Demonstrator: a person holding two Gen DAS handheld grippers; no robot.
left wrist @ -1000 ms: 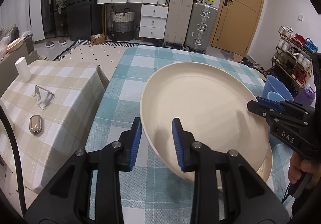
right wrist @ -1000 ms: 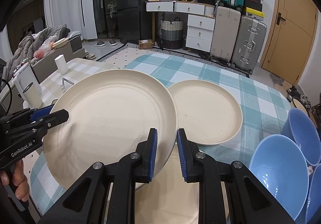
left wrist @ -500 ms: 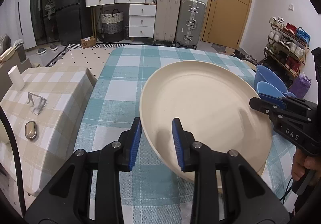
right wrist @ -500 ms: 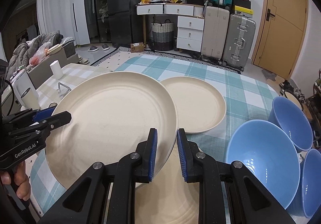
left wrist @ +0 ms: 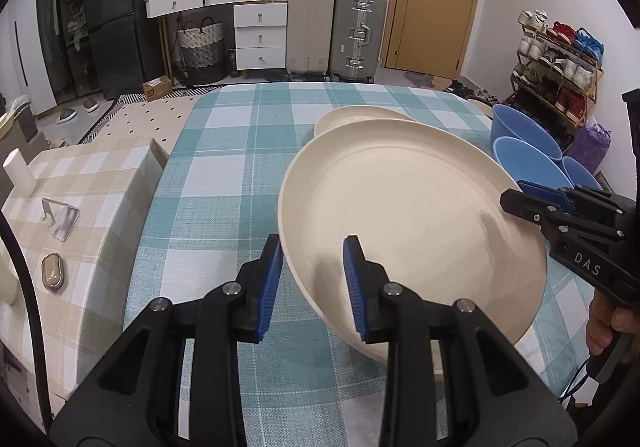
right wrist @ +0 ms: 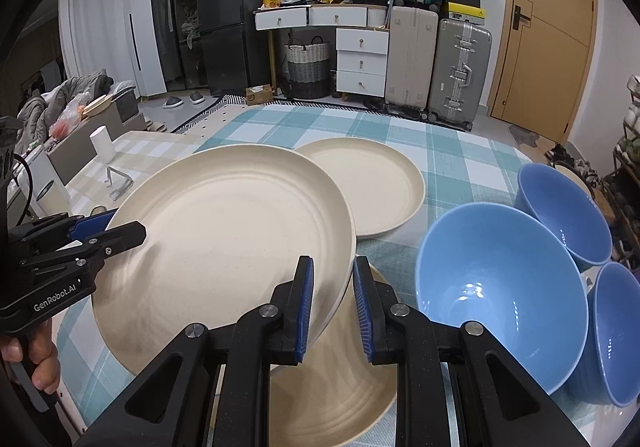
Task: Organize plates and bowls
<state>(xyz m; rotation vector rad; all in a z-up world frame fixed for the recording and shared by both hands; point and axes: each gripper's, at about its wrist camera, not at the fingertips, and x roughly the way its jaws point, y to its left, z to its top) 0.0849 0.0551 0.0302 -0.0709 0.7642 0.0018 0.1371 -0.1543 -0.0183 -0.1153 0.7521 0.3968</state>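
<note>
Plate [right wrist: 224,231] farther right; 3 plates, 3 bowls [right wrist: 496,283].

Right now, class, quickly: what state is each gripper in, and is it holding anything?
Left gripper: shut on the large cream plate, gripping its rim.
Right gripper: shut on the same plate's opposite rim.

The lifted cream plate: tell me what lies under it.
Under the lifted plate lies another cream plate on the checked tablecloth; its far part is covered.

Cream plates [right wrist: 224,231] and blue bowls [right wrist: 496,287] are seen on a teal-and-white checked tablecloth [left wrist: 224,183]; blue gripper pads [left wrist: 269,279] are shown.
</note>
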